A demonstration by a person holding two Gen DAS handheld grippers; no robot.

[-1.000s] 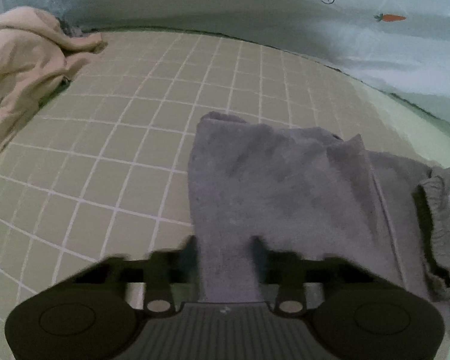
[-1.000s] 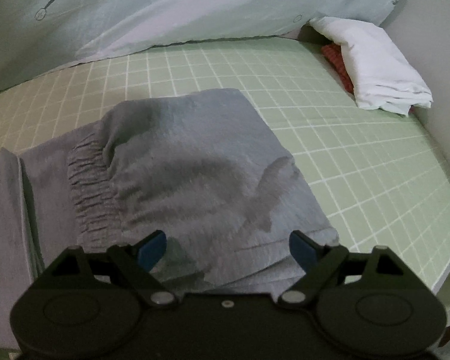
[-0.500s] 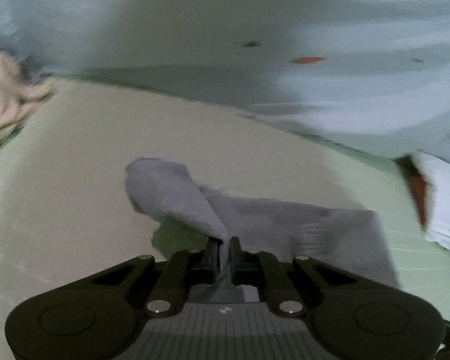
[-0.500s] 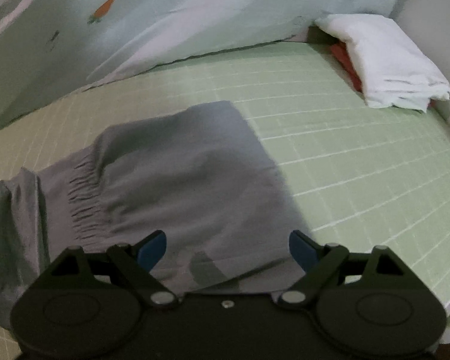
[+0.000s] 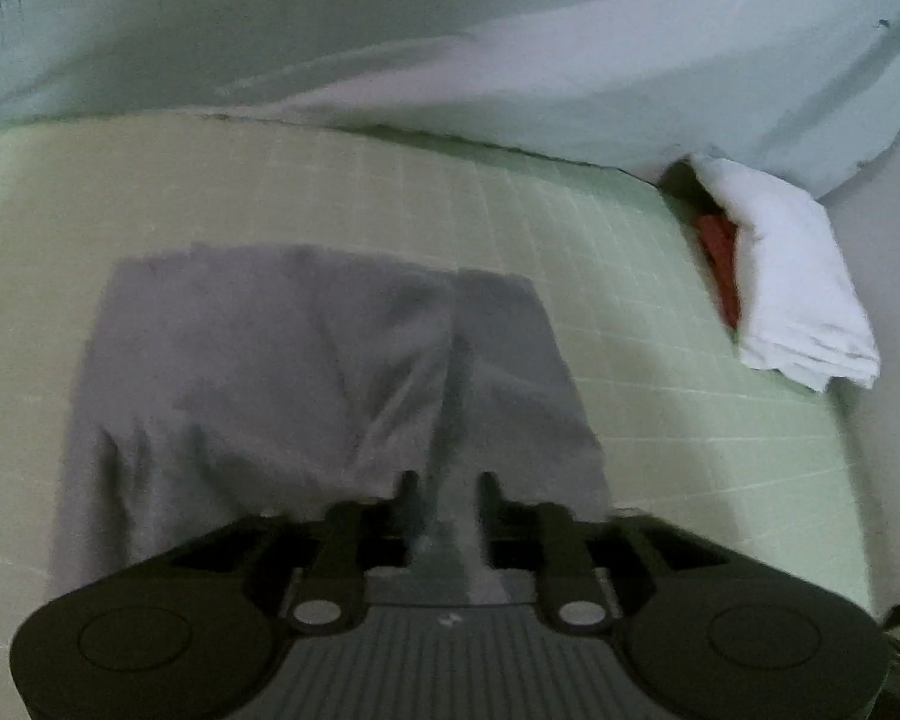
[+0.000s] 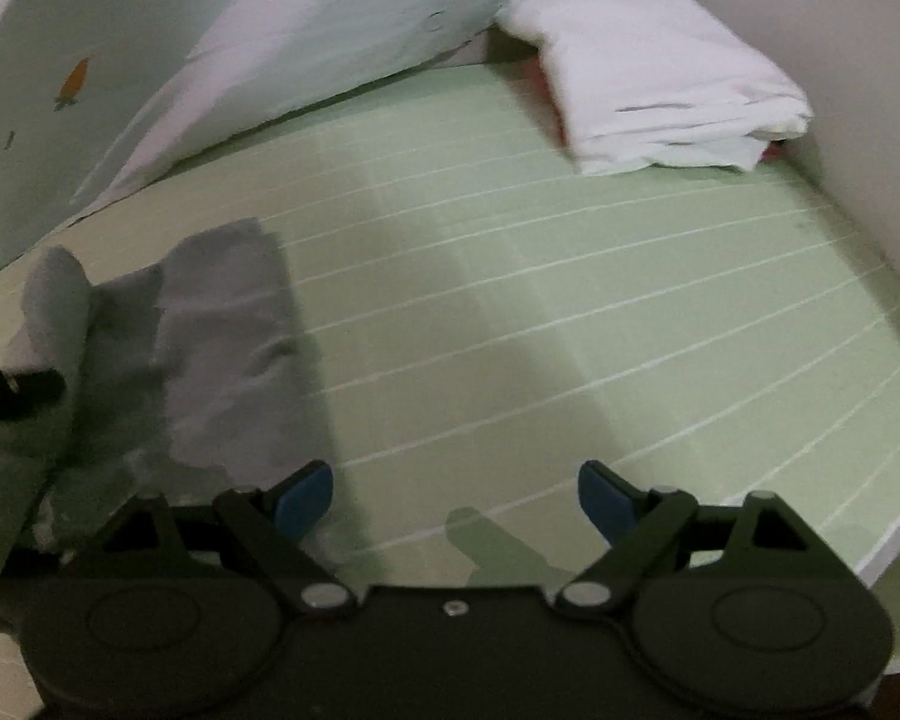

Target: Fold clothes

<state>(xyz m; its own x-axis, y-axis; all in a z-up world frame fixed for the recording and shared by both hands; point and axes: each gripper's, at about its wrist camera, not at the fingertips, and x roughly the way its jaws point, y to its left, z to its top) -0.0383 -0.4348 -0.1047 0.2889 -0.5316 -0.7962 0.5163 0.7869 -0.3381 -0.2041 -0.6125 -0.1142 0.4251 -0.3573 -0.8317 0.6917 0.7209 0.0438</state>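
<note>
The left gripper (image 5: 444, 495) has just been opening; its two dark fingers now stand a little apart with a strip of grey cloth between them, and the pads no longer look pressed on it, so I read it as released over the near edge of the soft grey knit garment (image 5: 306, 372). The right gripper (image 6: 456, 495), with its blue-padded fingers, is spread wide and empty above bare sheet, the garment lying off to its left.

The garment lies folded over itself near the middle of the bed, towards the front edge. One layer sits across another, with a seam-like ridge running from the fingers towards the far side, and its outline is roughly rectangular, though its left flank is rumpled.

The step in hand looks like laying the carried layer down to finish a fold. To do it well, the left tool should let the cloth drop free before it backs out, and draw away low and straight, so the top layer is not dragged out of line. The empty right tool could then smooth the wrinkles, or pin the far corner while the next fold is taken.

The bed is covered by a pale green sheet with a white grid (image 6: 570, 300). A pale blue quilt with small carrot prints (image 5: 450, 30) is heaped along the back edge. At the back right corner lies a folded white cloth (image 6: 660, 90) with something red (image 5: 720, 252) beneath it, against a plain light wall (image 6: 810, 60).
</note>
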